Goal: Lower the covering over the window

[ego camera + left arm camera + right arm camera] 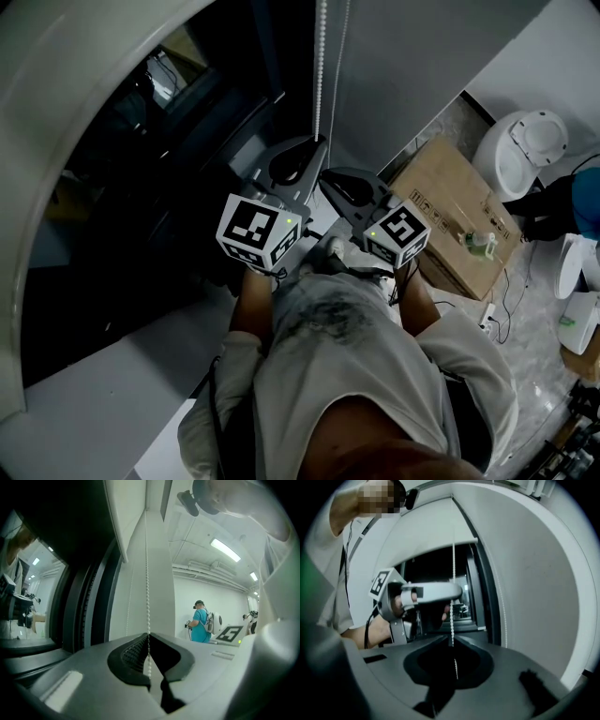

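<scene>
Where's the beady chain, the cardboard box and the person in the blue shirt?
bead chain (147, 573): left gripper view, on the beads partway up the strand.
cardboard box (450, 202): head view, on its flat top.
person in the blue shirt (201, 626): left gripper view, on the shirt.

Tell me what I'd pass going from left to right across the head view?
Dark window → left gripper → right gripper → cardboard box → white round object. The bead chain runs down to both grippers' tips, so I leave it out.
</scene>
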`<action>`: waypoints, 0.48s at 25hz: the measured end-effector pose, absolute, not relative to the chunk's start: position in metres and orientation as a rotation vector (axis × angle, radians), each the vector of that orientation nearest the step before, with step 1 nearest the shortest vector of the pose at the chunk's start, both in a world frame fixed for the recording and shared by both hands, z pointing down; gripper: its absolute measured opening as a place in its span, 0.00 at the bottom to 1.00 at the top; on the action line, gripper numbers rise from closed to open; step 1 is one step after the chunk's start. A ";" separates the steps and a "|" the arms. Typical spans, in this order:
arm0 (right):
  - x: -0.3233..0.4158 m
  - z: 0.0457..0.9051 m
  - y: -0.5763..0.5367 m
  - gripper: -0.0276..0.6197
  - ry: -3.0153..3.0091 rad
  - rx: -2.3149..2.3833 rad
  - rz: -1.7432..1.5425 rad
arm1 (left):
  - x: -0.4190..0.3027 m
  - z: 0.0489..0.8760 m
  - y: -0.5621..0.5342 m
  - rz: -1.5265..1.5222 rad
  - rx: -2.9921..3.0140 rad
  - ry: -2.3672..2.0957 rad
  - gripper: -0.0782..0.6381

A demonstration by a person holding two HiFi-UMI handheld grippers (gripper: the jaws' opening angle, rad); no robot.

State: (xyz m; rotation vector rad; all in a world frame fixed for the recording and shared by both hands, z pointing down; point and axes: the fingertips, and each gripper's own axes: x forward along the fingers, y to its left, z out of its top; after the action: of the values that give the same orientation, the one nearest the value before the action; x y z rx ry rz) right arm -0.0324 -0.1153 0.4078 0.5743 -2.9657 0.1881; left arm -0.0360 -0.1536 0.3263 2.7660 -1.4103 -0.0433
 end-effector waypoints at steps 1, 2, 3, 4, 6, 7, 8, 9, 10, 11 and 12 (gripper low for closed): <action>-0.028 0.395 -0.116 0.09 -3.001 0.578 0.202 | -0.036 0.326 -0.154 -0.043 2.766 -1.410 0.13; -0.024 0.379 -0.117 0.10 -3.043 0.578 0.215 | -0.036 0.326 -0.154 -0.042 2.767 -1.410 0.13; -0.020 0.364 -0.119 0.13 -3.081 0.579 0.220 | -0.036 0.326 -0.154 -0.041 2.767 -1.409 0.13; -0.017 0.349 -0.121 0.14 -3.114 0.584 0.209 | -0.036 0.326 -0.154 -0.040 2.767 -1.408 0.13; -0.014 0.322 -0.127 0.14 -3.161 0.596 0.153 | -0.036 0.327 -0.155 -0.040 2.766 -1.403 0.13; -0.013 0.309 -0.130 0.14 -3.180 0.599 0.120 | -0.037 0.327 -0.155 -0.040 2.765 -1.402 0.13; -0.013 0.297 -0.133 0.15 -3.194 0.600 0.087 | -0.036 0.327 -0.156 -0.040 2.765 -1.401 0.13; -0.014 0.287 -0.136 0.15 -3.203 0.599 0.057 | -0.036 0.327 -0.156 -0.038 2.765 -1.401 0.13; -0.016 0.278 -0.139 0.15 -3.209 0.598 0.030 | -0.036 0.328 -0.156 -0.035 2.766 -1.402 0.13; -0.018 0.271 -0.142 0.15 -3.213 0.597 0.006 | -0.036 0.328 -0.156 -0.033 2.767 -1.402 0.13; -0.020 0.264 -0.144 0.16 -3.215 0.598 -0.017 | -0.036 0.328 -0.155 -0.032 2.768 -1.402 0.13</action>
State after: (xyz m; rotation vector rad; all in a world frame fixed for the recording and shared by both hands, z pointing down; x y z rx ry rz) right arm -0.0197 -0.1441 0.2635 0.5981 -3.2151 -0.0170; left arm -0.0356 -0.1554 0.3280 2.7681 -1.4022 -0.0321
